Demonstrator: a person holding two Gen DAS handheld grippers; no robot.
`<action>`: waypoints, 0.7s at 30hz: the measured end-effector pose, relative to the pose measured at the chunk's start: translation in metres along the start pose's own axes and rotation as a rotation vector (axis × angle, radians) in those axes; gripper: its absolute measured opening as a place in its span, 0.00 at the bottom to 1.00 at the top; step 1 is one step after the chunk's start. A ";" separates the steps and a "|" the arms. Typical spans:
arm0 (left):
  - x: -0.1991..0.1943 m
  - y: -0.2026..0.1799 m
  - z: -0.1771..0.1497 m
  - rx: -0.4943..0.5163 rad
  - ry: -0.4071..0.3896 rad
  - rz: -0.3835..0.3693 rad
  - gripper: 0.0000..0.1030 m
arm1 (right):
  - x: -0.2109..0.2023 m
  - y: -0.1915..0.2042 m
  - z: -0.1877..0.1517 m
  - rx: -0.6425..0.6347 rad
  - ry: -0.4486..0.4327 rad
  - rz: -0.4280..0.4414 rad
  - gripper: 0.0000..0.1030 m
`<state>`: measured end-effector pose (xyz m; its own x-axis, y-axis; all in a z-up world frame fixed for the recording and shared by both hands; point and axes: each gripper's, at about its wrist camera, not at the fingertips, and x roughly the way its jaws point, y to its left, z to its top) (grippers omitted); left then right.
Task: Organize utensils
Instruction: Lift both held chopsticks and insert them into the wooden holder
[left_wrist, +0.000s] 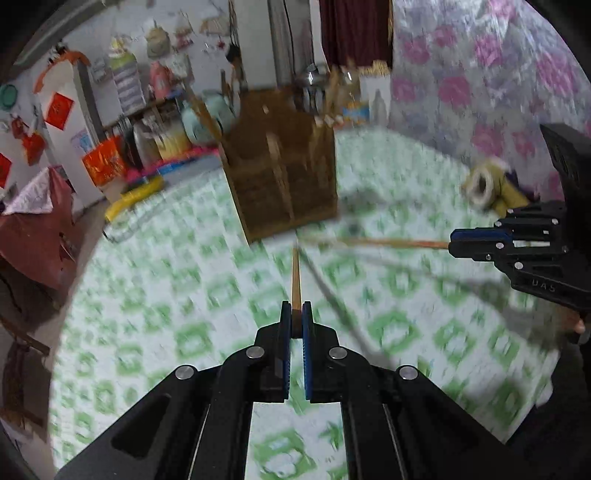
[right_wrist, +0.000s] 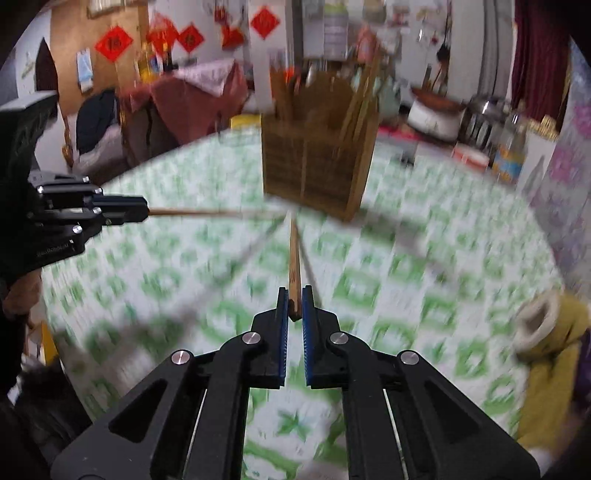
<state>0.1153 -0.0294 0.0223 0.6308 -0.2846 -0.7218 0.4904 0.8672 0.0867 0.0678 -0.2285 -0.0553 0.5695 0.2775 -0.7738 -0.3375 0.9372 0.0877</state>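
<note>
My left gripper (left_wrist: 295, 308) is shut on a wooden chopstick (left_wrist: 295, 275) that points ahead at a brown wooden utensil holder (left_wrist: 284, 177). My right gripper (right_wrist: 294, 295) is shut on a second wooden chopstick (right_wrist: 294, 254), also pointing at the holder (right_wrist: 317, 162). Both are held above the green-patterned tablecloth (left_wrist: 184, 295). The holder has several chopsticks and utensils standing in it. The right gripper shows at the right of the left wrist view (left_wrist: 452, 244), the left gripper at the left of the right wrist view (right_wrist: 146, 211). Both views are motion-blurred.
A yellow cloth roll (left_wrist: 491, 184) lies on the table to the right; it also shows in the right wrist view (right_wrist: 546, 332). Pots, jars and clutter (right_wrist: 461, 118) stand beyond the table's far edge. A flowered curtain (left_wrist: 480, 74) hangs at right.
</note>
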 end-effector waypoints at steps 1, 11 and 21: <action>-0.004 0.002 0.008 -0.004 -0.015 0.005 0.06 | -0.008 -0.002 0.013 0.002 -0.040 -0.005 0.06; -0.023 0.038 0.110 -0.140 -0.169 -0.011 0.06 | -0.021 -0.018 0.122 0.083 -0.241 0.036 0.06; -0.060 0.063 0.170 -0.243 -0.334 -0.032 0.06 | -0.054 -0.017 0.180 0.096 -0.454 0.032 0.06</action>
<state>0.2107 -0.0269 0.1879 0.7978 -0.3948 -0.4557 0.3815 0.9158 -0.1255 0.1777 -0.2216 0.0984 0.8374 0.3509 -0.4190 -0.3013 0.9360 0.1817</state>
